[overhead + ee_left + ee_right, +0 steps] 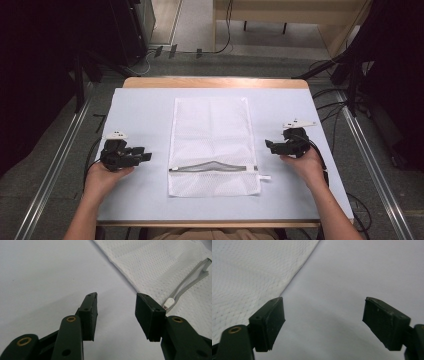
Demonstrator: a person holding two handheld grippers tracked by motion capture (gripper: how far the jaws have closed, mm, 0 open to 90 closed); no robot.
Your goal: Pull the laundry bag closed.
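Note:
A white mesh laundry bag (212, 135) lies flat in the middle of the pale blue table cover (142, 107). Its grey zipper (212, 166) runs across near the front end and gapes slightly. My left gripper (146, 156) rests on the cover left of the bag, open and pointing at it, with nothing between the jaws. In the left gripper view the gripper (116, 298) sits just short of the bag's edge (160, 267), close to the white zipper pull (169, 302). My right gripper (269, 145) is open right of the bag. The right gripper view shows it (322, 301) over bare cover, the mesh (249, 272) to its left.
The wooden table edge (215, 82) shows beyond the cover. Metal rails (55, 165) run along the floor on both sides, with cables (332, 107) and dark stands (80, 75) near the far corners. A small white tag (265, 177) sticks out at the bag's right front.

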